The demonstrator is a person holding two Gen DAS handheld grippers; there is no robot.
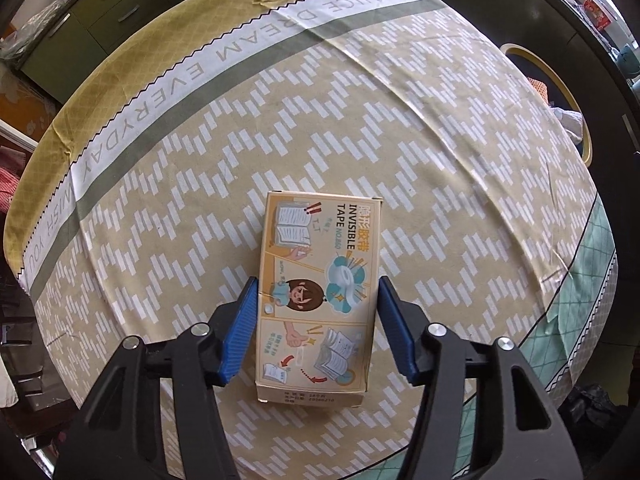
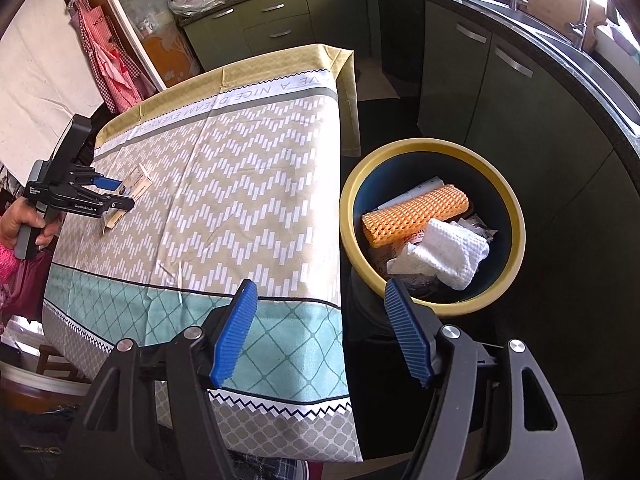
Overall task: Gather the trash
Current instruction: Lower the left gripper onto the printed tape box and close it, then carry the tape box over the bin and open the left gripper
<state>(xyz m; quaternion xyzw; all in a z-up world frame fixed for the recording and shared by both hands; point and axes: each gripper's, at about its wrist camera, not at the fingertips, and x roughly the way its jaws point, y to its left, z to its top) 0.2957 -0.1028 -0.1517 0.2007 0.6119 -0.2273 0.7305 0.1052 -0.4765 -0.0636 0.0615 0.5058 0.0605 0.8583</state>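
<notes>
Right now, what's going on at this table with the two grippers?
A person is clearing trash off the table. The left gripper points down over an invisible tape box lying flat on the tablecloth, with a finger on either side of it; the box has not been lifted. The right gripper is open and empty, near the table edge beside the yellow-rimmed bin, which already holds an orange foam net and a white cloth.

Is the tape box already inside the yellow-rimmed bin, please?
No, the tape box lies on the tablecloth between the left gripper fingers, while the bin stands beside the table.
</notes>
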